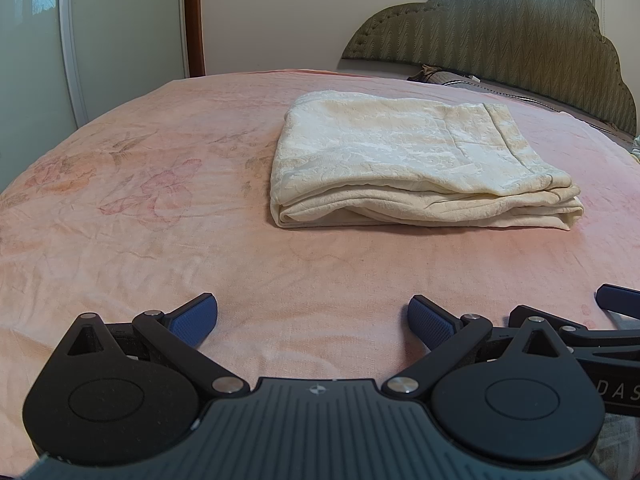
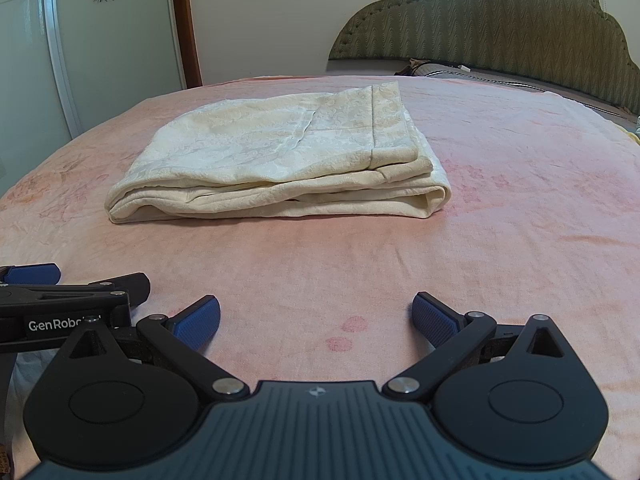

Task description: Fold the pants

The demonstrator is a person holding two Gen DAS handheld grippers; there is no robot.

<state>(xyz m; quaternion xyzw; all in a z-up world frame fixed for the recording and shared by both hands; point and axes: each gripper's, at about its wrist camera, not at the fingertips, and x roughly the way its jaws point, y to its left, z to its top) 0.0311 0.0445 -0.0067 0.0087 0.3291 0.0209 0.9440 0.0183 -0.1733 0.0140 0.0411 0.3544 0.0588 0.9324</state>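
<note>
Cream patterned pants (image 1: 404, 160) lie folded into a flat, layered rectangle on the pink bed sheet (image 1: 160, 240), ahead and to the right in the left wrist view. In the right wrist view the pants (image 2: 280, 160) sit ahead and to the left. My left gripper (image 1: 313, 318) is open, low over the sheet, well short of the pants, with nothing between its blue pads. My right gripper (image 2: 316, 318) is open too, empty, just as far from the pants. Each gripper shows at the other view's edge: the right gripper (image 1: 616, 302) and the left gripper (image 2: 36, 276).
A green padded headboard (image 1: 500, 28) stands at the back right with a dark pillow (image 1: 452, 76) below it. A white wardrobe with sliding doors (image 2: 80, 48) and a brown door frame (image 2: 186, 20) lie beyond the bed's far left edge.
</note>
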